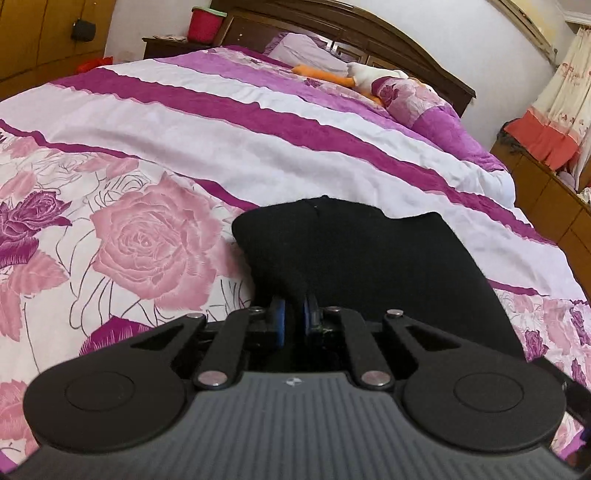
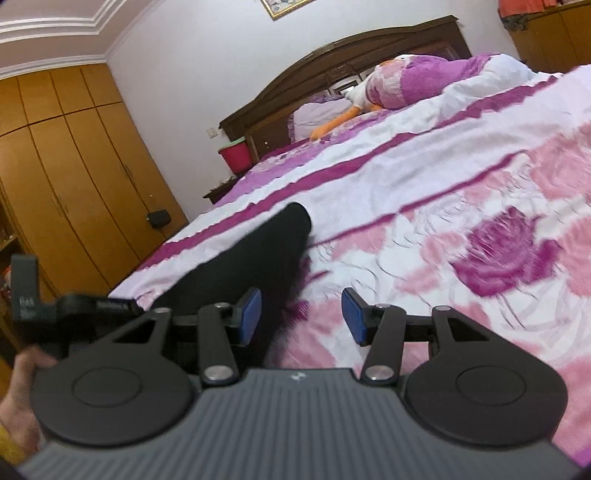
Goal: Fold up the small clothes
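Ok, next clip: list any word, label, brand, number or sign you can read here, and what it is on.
No text can be read in either view.
Left claw body: a small round emblem, no letters legible.
Right claw body: the same small emblem, too blurred to read.
Black handle part at the left edge of the right wrist view: faint pale markings, too blurred to read.
Framed picture on the wall: no readable writing.

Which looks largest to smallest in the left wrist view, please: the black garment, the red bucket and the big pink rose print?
1. black garment, though it lies nearest the camera
2. pink rose print
3. red bucket, far off by the headboard
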A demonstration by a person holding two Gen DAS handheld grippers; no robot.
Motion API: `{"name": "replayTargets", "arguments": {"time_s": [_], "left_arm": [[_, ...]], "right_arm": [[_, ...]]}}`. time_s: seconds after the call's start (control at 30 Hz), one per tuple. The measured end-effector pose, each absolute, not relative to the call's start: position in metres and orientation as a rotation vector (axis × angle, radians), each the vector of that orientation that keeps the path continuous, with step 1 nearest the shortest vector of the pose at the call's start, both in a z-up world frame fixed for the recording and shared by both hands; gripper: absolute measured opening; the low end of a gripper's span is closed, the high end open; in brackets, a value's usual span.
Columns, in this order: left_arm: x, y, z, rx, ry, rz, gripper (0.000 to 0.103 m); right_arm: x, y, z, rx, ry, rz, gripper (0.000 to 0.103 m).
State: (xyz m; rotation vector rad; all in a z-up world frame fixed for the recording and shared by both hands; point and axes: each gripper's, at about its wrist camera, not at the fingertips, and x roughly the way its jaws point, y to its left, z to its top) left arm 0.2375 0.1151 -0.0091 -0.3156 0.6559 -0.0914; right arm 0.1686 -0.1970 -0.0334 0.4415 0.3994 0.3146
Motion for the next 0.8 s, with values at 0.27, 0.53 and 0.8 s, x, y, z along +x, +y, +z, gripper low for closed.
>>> {"name": "replayTargets", "arguments": {"time_s": [0.27, 0.53, 0.8], "left_arm": [[0.247, 0.114, -0.009, -0.261, 0.676, -0.09, 0.013], [0.223, 0.113, 0.029, -0.198, 0.658, -0.11, 0.013], [0.223, 0.084, 0.062, -0.202, 0.609, -0.178, 0.013]], "right_arm": [[0.203, -0.161, -0.027, 0.368, 0.523, 0.404, 0.052], [0.199, -0.154, -0.01, 0.319, 0.571, 0.446, 0.052], [0.208, -0.158, 0.029, 0.181, 0.509, 0.41, 0.052]]}}
